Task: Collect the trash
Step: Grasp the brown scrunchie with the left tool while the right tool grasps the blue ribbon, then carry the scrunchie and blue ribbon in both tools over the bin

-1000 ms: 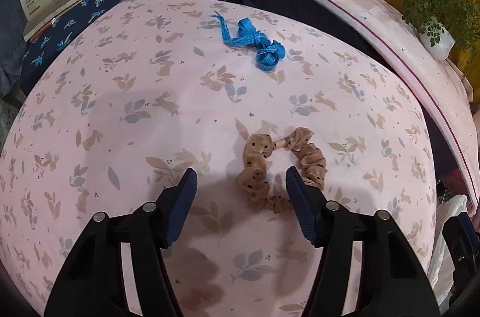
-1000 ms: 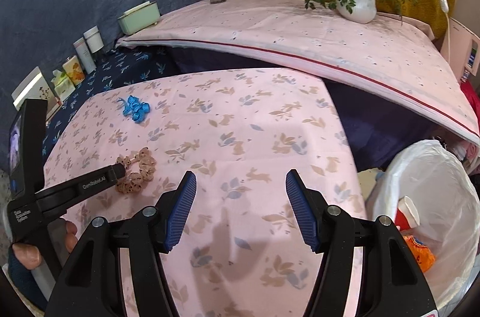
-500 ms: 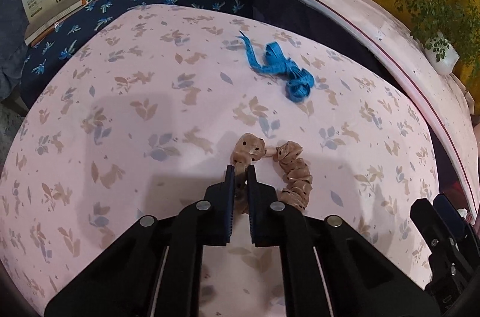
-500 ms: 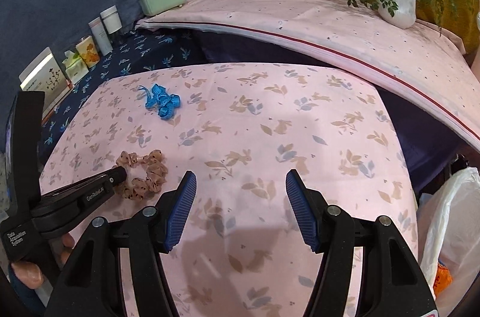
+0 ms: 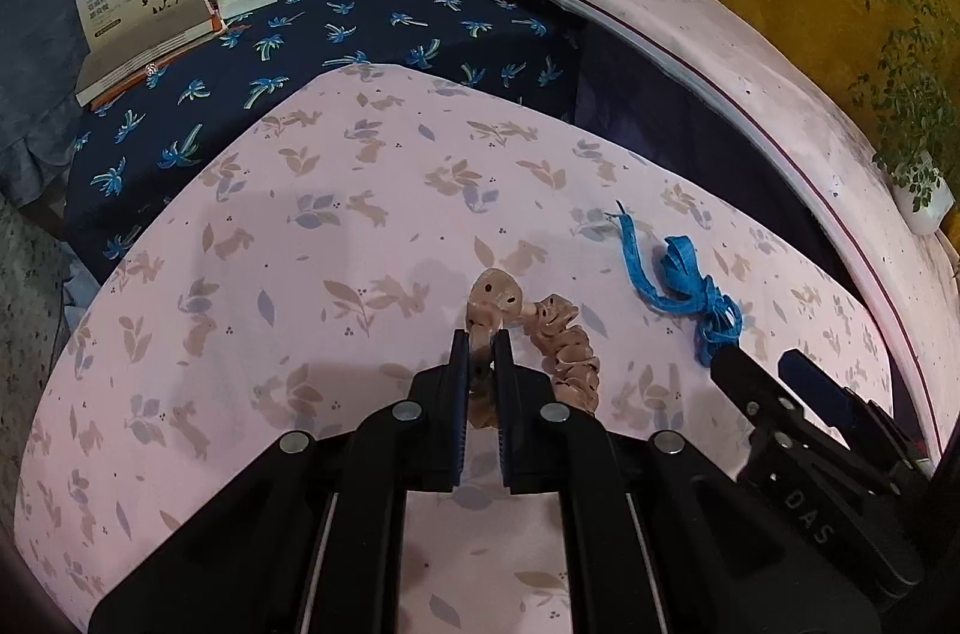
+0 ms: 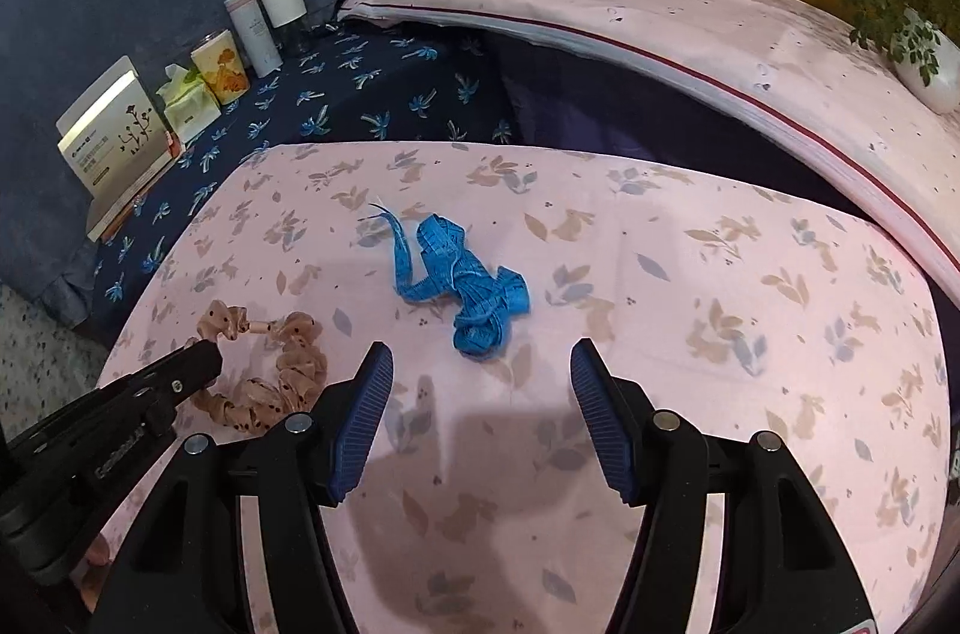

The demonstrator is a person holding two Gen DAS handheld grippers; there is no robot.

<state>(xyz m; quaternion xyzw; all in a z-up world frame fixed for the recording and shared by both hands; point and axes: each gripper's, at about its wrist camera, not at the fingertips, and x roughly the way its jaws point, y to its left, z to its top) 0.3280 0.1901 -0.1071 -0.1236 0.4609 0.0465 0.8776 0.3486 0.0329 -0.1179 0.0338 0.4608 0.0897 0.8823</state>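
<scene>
Left tool [image 5: 480, 349] clenched on tan scrunchie [image 5: 564, 352], right tool [image 6: 480, 364] released, apparently above blue ribbon [image 6: 462, 280]

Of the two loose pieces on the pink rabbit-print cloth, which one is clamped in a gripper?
The beige dotted scrunchie: the left gripper is shut on one end of it. The blue ribbon lies free, ahead of the open right gripper.

Tan dotted scrunchie [image 5: 564, 352], blue ribbon [image 6: 465, 283]
</scene>
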